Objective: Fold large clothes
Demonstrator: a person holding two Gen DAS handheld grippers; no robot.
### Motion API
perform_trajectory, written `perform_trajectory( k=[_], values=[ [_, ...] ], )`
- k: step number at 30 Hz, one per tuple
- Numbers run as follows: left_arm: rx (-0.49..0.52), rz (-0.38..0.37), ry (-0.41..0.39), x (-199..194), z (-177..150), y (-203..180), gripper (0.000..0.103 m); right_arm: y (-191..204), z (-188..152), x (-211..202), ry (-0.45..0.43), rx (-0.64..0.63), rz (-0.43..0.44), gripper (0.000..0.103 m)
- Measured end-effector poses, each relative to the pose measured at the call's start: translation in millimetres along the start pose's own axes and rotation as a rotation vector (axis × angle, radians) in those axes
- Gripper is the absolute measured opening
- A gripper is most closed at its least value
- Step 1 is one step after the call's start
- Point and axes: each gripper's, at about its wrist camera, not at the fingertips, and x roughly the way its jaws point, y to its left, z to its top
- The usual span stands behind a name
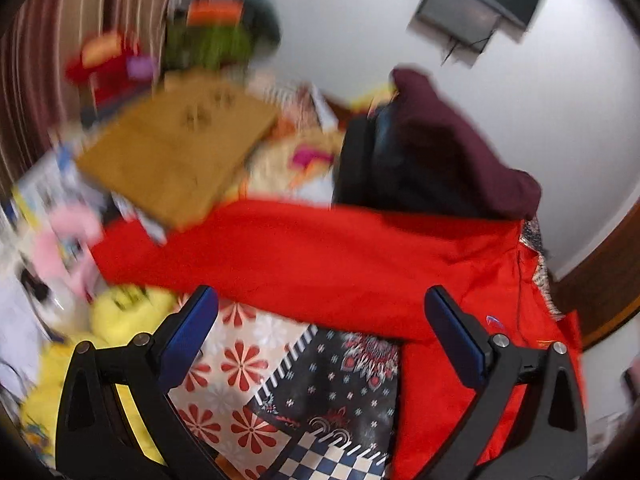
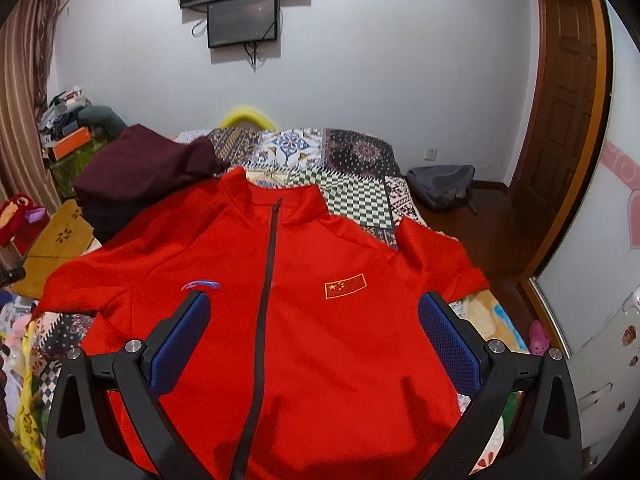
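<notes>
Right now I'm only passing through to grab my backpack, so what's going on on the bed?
A person holding a gripper in each hand is about to fold a red zip jacket that lies spread front-up on the patterned bedspread. Both the left gripper and the right gripper are open and hold nothing. The right one hangs over the jacket's chest; the left is near one sleeve. No fold is made yet. A stack of dark clothes sits beside the jacket's collar.
</notes>
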Motion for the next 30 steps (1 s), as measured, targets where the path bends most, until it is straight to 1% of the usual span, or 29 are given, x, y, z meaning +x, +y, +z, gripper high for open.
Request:
perform_trajectory(
  k=[1, 2, 4, 6, 10, 11, 13, 14, 16, 18, 19, 20, 21, 22, 23, 25, 26, 27, 28, 29, 30],
  values=[
    [-0.03, -0.002, 0.026, 4.0, -1.3, 6.3, 0.103, 1.5, 0.3, 3.3, 0.01, -0.004, -0.001, 0.103],
    [-0.081, -0.024, 0.068, 15.9, 0.6, 21.7, 0.103, 3.1, 0.4, 6.5, 0.019, -0.008, -0.001, 0.103],
    [-0.143, -0.059, 0.113, 28.4, 0.6, 38.1, 0.103, 6.6, 0.7, 11.2, 0.034, -0.016, -0.002, 0.103],
    [-0.212, -0.088, 0.139, 40.4, 0.5, 58.8, 0.103, 9.8, 2.1, 16.3, 0.045, -0.026, -0.001, 0.103],
    [-0.357, -0.203, 0.187, 60.5, -1.6, 97.6, 0.103, 17.3, 3.5, 24.8, 0.061, -0.049, -0.006, 0.103],
    [-0.393, -0.229, 0.198, 65.8, -3.1, 104.4, 0.103, 19.0, 4.0, 27.1, 0.065, -0.055, -0.008, 0.103],
    [-0.45, -0.259, 0.212, 73.7, -3.1, 113.1, 0.099, 21.7, 5.3, 30.1, 0.071, -0.061, -0.007, 0.103],
    [-0.468, -0.262, 0.21, 76.4, -2.9, 115.8, 0.096, 23.3, 5.6, 30.5, 0.072, -0.064, -0.007, 0.103],
    [-0.472, -0.256, 0.196, 80.8, 0.5, 119.7, 0.095, 26.2, 6.9, 32.2, 0.072, -0.073, -0.01, 0.103],
    [-0.465, -0.241, 0.173, 85.0, 5.6, 122.4, 0.093, 27.7, 8.1, 33.8, 0.073, -0.08, -0.013, 0.103],
    [-0.458, -0.222, 0.161, 86.3, 8.6, 122.9, 0.091, 27.8, 8.6, 34.5, 0.075, -0.084, -0.016, 0.103],
    [-0.445, -0.186, 0.15, 87.6, 11.9, 122.6, 0.082, 30.2, 9.0, 34.8, 0.076, -0.086, -0.018, 0.103],
    [-0.43, -0.151, 0.145, 90.3, 15.0, 125.0, 0.067, 29.9, 9.5, 35.2, 0.077, -0.087, -0.02, 0.103],
    [-0.399, -0.055, 0.14, 91.6, 18.3, 121.3, 0.059, 30.3, 9.9, 35.8, 0.078, -0.087, -0.022, 0.103],
    [-0.38, 0.002, 0.137, 92.3, 19.9, 118.9, 0.047, 30.6, 10.4, 36.1, 0.078, -0.086, -0.022, 0.103],
    [-0.338, 0.054, 0.116, 89.8, 22.8, 112.1, 0.037, 30.0, 11.7, 34.0, 0.07, -0.085, -0.026, 0.103],
    [-0.291, 0.108, 0.088, 84.7, 26.0, 102.6, 0.023, 29.8, 12.1, 32.0, 0.065, -0.084, -0.027, 0.103],
    [-0.258, 0.139, 0.072, 80.6, 27.6, 97.9, 0.008, 29.0, 12.9, 29.6, 0.059, -0.082, -0.027, 0.103],
    [-0.218, 0.172, 0.053, 75.3, 30.2, 90.5, 0.008, 28.5, 13.8, 27.7, 0.053, -0.08, -0.025, 0.103],
    [-0.181, 0.191, 0.021, 66.9, 34.1, 80.3, 0.008, 28.1, 14.9, 26.6, 0.048, -0.077, -0.023, 0.103],
    [-0.157, 0.194, -0.005, 59.5, 37.1, 73.2, 0.006, 27.4, 15.4, 26.0, 0.046, -0.075, -0.021, 0.103]
  ],
)
